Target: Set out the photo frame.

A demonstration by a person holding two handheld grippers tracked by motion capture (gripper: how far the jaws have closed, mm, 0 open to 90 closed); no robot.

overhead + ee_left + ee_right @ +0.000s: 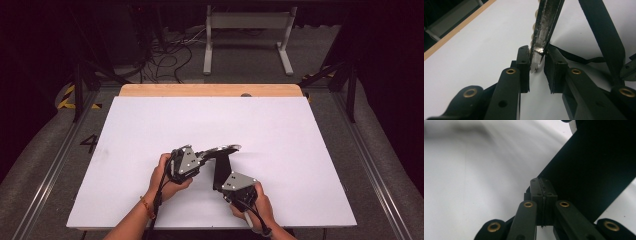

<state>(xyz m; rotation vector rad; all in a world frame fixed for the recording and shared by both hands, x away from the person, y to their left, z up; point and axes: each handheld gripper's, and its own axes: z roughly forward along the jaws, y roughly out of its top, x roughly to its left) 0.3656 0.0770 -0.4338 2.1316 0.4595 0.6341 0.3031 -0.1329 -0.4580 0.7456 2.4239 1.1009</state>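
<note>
A flat silvery, glittery piece (226,148) with a beaded edge hangs just above the white board, and a wide black band (222,169) drops from it. My left gripper (204,155) is shut on the near end of the silvery piece. In the left gripper view that piece (546,22) rises edge-on from between the jaws of the left gripper (537,62), with the black band (604,32) to its right. My right gripper (220,182) is shut on the band's lower edge. In the right gripper view the right gripper (544,187) has its jaws pressed together on the band (594,170).
The white board (150,130) covers the table, with a wooden strip (210,90) along its far edge. Behind the table a white metal stand (247,30) and loose cables (165,55) lie on the floor. Both hands are low on the board near its front edge.
</note>
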